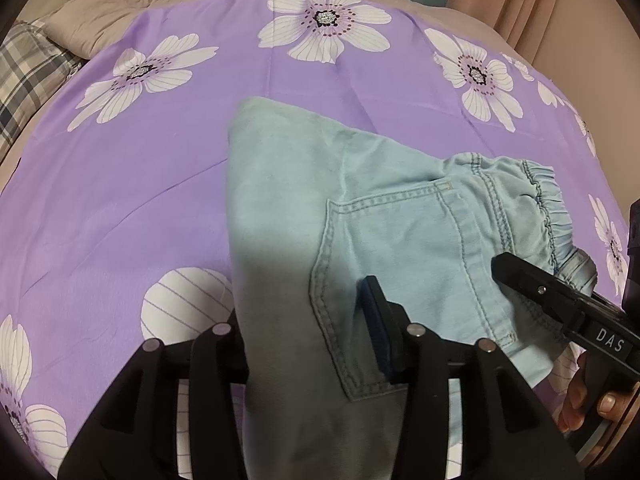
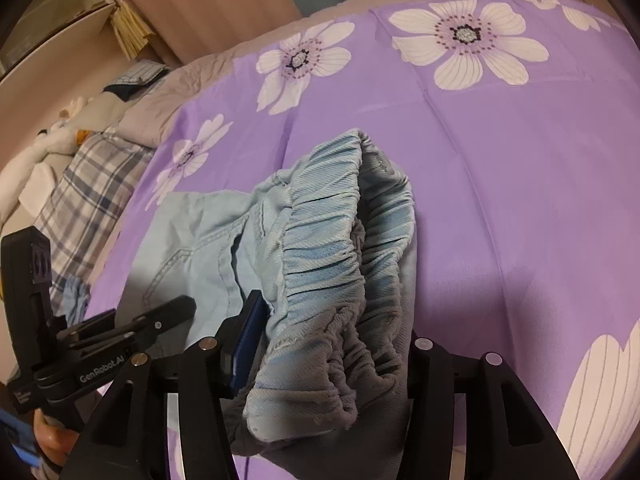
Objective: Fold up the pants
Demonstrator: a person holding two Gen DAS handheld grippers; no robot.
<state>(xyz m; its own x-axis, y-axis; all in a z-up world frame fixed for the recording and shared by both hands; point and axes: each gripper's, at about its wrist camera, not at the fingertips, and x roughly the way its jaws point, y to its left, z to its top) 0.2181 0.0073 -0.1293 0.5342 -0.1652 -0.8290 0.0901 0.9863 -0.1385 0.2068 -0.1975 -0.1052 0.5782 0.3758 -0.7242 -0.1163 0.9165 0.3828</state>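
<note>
Straddling the light-blue pants (image 1: 280, 264) at lower centre, the left hand-held gripper (image 1: 304, 320) is standing part open; pad contact cannot be told. Right hand-held gripper (image 2: 332, 340) is likewise bracketing the elastic waistband (image 2: 332, 248), grip unclear. Pants are lying folded on the purple floral bedspread (image 1: 140, 168); plaid pillow (image 1: 24, 76) upper left.
</note>
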